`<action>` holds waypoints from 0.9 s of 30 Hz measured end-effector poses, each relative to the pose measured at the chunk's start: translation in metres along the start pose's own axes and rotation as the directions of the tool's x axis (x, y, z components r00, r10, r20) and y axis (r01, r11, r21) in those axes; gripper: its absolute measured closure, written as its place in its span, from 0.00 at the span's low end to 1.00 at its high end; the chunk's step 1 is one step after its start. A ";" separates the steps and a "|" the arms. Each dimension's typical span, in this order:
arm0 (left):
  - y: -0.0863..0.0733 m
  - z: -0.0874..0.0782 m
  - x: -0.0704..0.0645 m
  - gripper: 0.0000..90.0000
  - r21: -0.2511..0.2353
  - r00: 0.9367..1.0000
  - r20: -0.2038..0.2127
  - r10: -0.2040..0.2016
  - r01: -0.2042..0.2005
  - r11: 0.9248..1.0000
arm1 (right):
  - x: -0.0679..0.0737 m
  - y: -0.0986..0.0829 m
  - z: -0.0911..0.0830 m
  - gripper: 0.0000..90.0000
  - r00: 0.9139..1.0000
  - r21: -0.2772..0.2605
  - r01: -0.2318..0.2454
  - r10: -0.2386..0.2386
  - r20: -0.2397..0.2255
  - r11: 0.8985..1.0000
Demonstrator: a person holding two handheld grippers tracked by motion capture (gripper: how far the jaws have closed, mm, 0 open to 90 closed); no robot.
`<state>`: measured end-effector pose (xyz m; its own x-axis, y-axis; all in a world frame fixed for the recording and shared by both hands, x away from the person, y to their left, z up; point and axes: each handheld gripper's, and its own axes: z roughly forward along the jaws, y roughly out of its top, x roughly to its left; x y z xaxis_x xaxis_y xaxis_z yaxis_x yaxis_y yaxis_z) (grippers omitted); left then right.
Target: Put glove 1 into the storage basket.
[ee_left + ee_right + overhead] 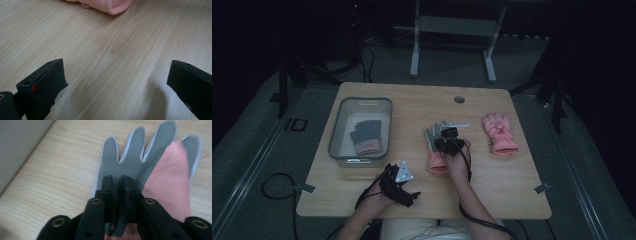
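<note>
- Near the desk's left edge, a grey bin holds one glove.
- My left tool rests spread at the front edge.
- My right tool pinches the middle glove's grey palm.
- A pink glove lies near the right edge.

My high view looks down on the whole worktop; both gripper views skim it closely, probably sharing the pink-and-grey glove at centre.
</note>
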<state>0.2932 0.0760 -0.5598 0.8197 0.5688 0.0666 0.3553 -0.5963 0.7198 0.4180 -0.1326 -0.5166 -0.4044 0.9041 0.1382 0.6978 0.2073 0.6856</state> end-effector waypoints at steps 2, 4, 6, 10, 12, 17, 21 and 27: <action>0.000 0.000 0.000 0.02 -0.001 1.000 0.002 -0.001 0.001 1.000 | -0.002 0.002 -0.012 0.83 1.000 -0.025 0.013 -0.013 -0.023 1.000; 0.000 0.000 0.000 0.02 0.000 1.000 0.002 -0.003 0.003 1.000 | -0.005 0.005 -0.025 0.79 0.998 -0.047 0.039 -0.040 -0.038 0.998; 0.000 0.000 0.000 0.02 0.000 1.000 0.002 -0.002 0.002 1.000 | -0.011 0.007 -0.038 0.77 0.997 -0.066 0.068 -0.071 -0.042 0.995; 0.000 0.001 -0.001 0.02 0.002 1.000 -0.003 0.000 0.000 1.000 | -0.031 0.013 -0.062 0.76 0.995 -0.095 0.091 -0.094 -0.035 0.991; 0.001 0.000 -0.001 0.02 0.001 1.000 -0.006 0.003 -0.003 1.000 | -0.037 0.014 -0.067 0.76 0.995 -0.100 0.093 -0.096 -0.029 0.991; 0.000 -0.001 -0.001 0.02 -0.002 1.000 0.000 0.001 -0.001 1.000 | -0.079 0.018 -0.083 0.75 0.994 -0.097 0.106 -0.102 0.048 0.990; 0.001 0.000 0.000 0.02 0.000 1.000 0.000 -0.003 0.003 1.000 | -0.120 0.019 -0.092 0.72 0.989 -0.102 0.114 -0.103 0.108 0.988; 0.001 0.001 -0.001 0.02 0.008 1.000 -0.002 0.006 -0.006 1.000 | -0.168 0.020 -0.096 0.67 0.982 -0.102 0.107 -0.089 0.168 0.989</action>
<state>0.2930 0.0737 -0.5601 0.8207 0.5668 0.0723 0.3541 -0.6038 0.7142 0.4436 -0.3162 -0.4576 -0.3592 0.9322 -0.0455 0.5869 0.2635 0.7656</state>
